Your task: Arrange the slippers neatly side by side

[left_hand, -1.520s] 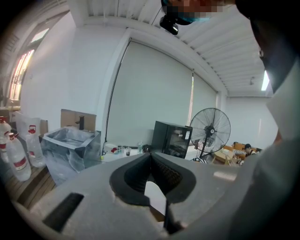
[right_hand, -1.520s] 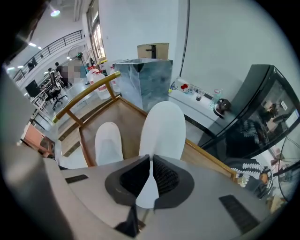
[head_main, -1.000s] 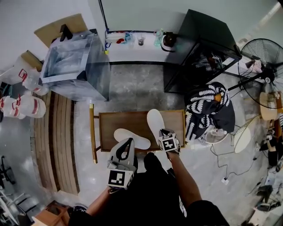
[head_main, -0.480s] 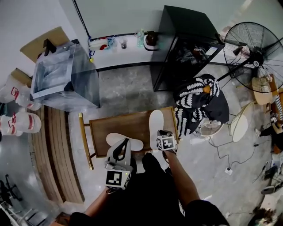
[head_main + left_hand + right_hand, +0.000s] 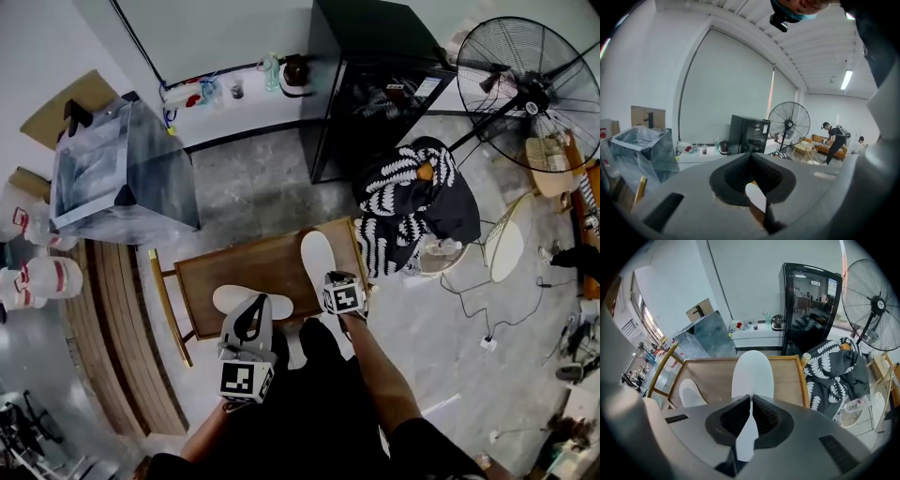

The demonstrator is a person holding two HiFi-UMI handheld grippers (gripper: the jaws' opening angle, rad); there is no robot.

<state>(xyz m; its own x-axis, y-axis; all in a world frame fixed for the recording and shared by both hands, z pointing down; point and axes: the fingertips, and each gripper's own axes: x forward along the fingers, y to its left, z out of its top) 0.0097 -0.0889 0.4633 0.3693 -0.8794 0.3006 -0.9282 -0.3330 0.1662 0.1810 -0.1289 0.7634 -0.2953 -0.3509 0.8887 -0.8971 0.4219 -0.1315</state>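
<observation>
my right claw (image 5: 750, 397) clamps one slipper (image 5: 752, 373) by its heel near the table's (image 5: 239, 267) right edge. my left claw (image 5: 751, 154), closed on nothing, hovers at the other slipper (image 5: 225, 299). bare wood lies between them.

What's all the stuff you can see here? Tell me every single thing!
table: one, brown wood, middle
far slipper: one, white, lengthwise on the table's right side
near slipper: one, white, crosswise at the table's front edge
cabinet: one, black, back right
fan: one, black, right of the cabinet
cloth: one, black and white, right of the table
box: one, grey, back left
bags: two, white with red, far left
left gripper: one, grey, jaws together, at the near slipper
right gripper: one, grey, shut on the far slipper's near end
</observation>
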